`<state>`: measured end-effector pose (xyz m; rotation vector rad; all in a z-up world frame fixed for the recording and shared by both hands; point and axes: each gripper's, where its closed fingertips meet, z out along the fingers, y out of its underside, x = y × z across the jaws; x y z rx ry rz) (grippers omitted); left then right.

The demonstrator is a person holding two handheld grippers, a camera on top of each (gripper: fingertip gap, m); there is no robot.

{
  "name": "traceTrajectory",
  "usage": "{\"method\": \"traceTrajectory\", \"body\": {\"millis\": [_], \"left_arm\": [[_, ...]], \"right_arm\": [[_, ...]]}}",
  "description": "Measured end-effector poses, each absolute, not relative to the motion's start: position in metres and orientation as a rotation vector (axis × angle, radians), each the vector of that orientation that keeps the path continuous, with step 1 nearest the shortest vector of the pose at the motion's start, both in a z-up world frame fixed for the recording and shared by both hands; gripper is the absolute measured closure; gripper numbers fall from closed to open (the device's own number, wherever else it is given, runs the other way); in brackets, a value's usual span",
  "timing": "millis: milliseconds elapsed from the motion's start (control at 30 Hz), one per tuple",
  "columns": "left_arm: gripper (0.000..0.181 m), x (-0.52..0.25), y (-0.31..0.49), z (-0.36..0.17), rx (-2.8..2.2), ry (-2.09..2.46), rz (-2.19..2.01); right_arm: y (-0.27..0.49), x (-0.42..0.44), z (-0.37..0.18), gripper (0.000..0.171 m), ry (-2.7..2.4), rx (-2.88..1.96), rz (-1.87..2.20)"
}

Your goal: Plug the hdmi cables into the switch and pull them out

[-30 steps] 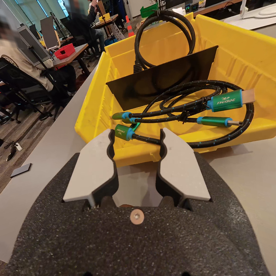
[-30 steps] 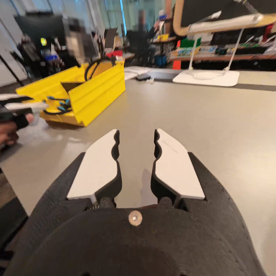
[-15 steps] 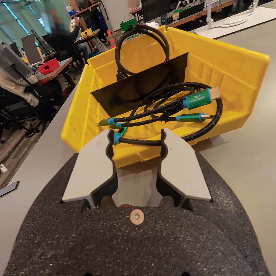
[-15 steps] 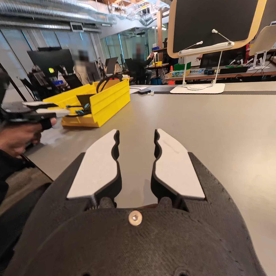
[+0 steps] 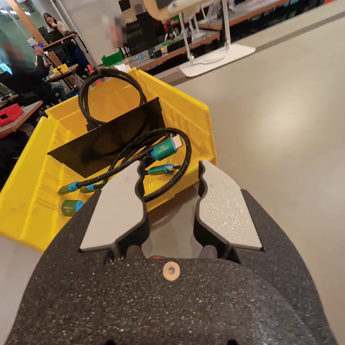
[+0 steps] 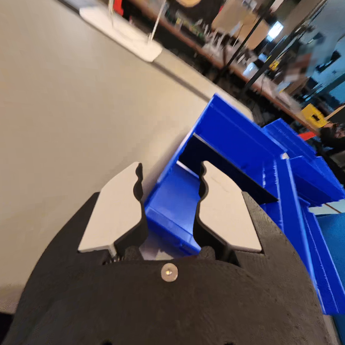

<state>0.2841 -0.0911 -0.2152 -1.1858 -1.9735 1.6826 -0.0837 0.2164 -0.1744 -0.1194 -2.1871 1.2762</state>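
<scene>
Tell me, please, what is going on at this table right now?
A person holds a two-finger gripper in each hand, and neither grips anything yet. The left gripper is open in front of a yellow bin, where green-ended HDMI cables lie coiled ahead of a black divider; a plain black cable loops behind it. The right gripper is open and faces a blue bin on the grey table. No switch is visible, and nothing is plugged in.

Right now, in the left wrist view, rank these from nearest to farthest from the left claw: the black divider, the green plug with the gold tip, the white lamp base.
1. Green plug with the gold tip, just ahead of the left claw, front of the yellow bin.
2. Black divider, mid-bin, behind the plug.
3. White lamp base, far back on the table.
</scene>
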Motion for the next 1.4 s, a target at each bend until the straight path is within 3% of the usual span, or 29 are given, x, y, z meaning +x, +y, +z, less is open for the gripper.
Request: {"method": "traceTrajectory", "body": {"millis": [67,200,300,933,1000,1200,1400], "left_arm": [[0.126,0.28,-0.091,-0.219,-1.243,-1.991,1.716],[0.133,0.274,-0.094,-0.229,-1.359,-2.031,1.72],[0.141,0.271,-0.095,-0.23,-1.39,-2.006,1.719],[0.157,0.319,-0.123,-0.241,-1.519,-2.006,1.531],[0.15,0.32,-0.116,-0.239,-1.51,-1.981,1.503],[0.145,0.319,-0.097,-0.193,-1.286,-1.818,1.505],[0.145,0.331,-0.132,-0.162,-1.048,-1.946,1.533]], "right_arm": [[0.219,-0.088,-0.195,0.119,-2.295,-0.102,1.2],[0.216,-0.09,-0.214,0.15,-2.384,-0.072,1.188],[0.216,-0.101,-0.215,0.153,-2.341,-0.064,1.151],[0.232,-0.144,-0.212,0.154,-2.329,-0.007,1.179],[0.233,-0.139,-0.202,0.153,-2.325,0.006,1.201],[0.224,-0.101,-0.163,0.151,-2.305,0.107,1.345],[0.18,-0.056,-0.187,0.15,-2.426,0.229,1.451]]}}
